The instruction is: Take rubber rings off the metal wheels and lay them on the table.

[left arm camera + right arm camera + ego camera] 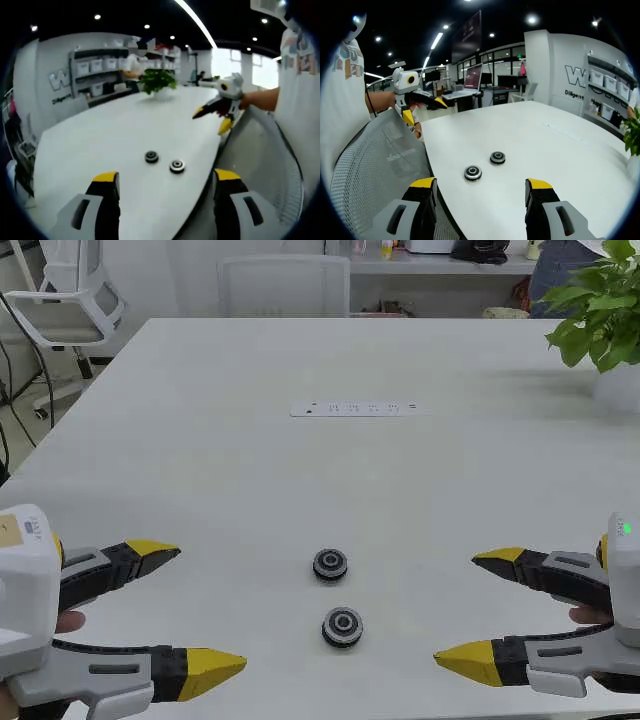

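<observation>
Head view: far wheel (330,564), near wheel (343,627) on table (250,470)
left gripper (212,607) at 9 o'clock, right gripper (454,608) at 3, jaws released, empty

On the table (200,470), the far wheel (330,564) lies just behind the near wheel (342,627).

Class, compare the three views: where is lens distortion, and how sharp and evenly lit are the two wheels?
Head view: straight lines, even soft light, the farther wheel and nearer wheel sharp with faint shadows. Left gripper view: fisheye bends the table edge, image soft. Right gripper view: same bending, ceiling lights show as bright spots.
</observation>
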The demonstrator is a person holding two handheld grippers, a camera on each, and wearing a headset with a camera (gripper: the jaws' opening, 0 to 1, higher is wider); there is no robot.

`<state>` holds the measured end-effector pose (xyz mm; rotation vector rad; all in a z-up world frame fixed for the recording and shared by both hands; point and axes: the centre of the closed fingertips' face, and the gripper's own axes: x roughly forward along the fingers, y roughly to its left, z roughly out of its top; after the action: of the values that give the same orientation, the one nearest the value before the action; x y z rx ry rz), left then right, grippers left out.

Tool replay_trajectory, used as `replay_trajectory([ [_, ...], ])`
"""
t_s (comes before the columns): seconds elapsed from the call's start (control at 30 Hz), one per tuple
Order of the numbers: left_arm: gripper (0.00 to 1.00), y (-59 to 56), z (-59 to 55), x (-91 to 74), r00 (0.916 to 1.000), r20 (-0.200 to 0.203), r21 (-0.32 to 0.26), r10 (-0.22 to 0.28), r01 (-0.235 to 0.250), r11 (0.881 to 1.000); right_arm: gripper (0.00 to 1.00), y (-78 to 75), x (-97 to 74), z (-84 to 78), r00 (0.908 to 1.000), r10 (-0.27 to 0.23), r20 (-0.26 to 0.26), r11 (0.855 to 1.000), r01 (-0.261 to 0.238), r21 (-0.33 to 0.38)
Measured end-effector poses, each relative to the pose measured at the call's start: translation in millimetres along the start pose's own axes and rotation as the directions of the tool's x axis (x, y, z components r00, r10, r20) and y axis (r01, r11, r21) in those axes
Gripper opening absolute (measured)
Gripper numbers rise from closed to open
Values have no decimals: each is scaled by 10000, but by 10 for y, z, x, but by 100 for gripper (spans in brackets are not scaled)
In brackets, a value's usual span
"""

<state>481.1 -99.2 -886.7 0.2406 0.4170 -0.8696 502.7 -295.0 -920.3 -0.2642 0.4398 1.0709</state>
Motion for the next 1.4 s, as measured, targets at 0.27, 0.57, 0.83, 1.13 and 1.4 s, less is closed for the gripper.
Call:
replay_trajectory([
  [0.27, 79, 0, -12, 7, 10000, -62, 54, -8, 9, 10000, 74, 7, -10, -3, 10000, -13, 18, 10000, 13, 36],
  [0.57, 79, 3, -22, 22, 10000, -80, 65, -33, 34, 10000, 74, 4, -18, -6, 10000, -30, -14, 10000, 30, 38],
  [0.83, 79, 16, -43, 17, 9999, -139, 79, -21, 22, 10000, 74, 1, -8, -29, 10000, -1, -94, 10000, 1, 45],
  [1.13, 78, 23, -61, 28, 9998, -193, 71, -47, 48, 10000, 74, -3, 8, -32, 9998, 57, -183, 10000, -57, -10],
  [1.4, 78, 37, -57, 53, 9997, -242, 104, -82, 84, 9999, 73, -26, 21, -33, 9998, 80, -188, 10000, -80, 22],
])
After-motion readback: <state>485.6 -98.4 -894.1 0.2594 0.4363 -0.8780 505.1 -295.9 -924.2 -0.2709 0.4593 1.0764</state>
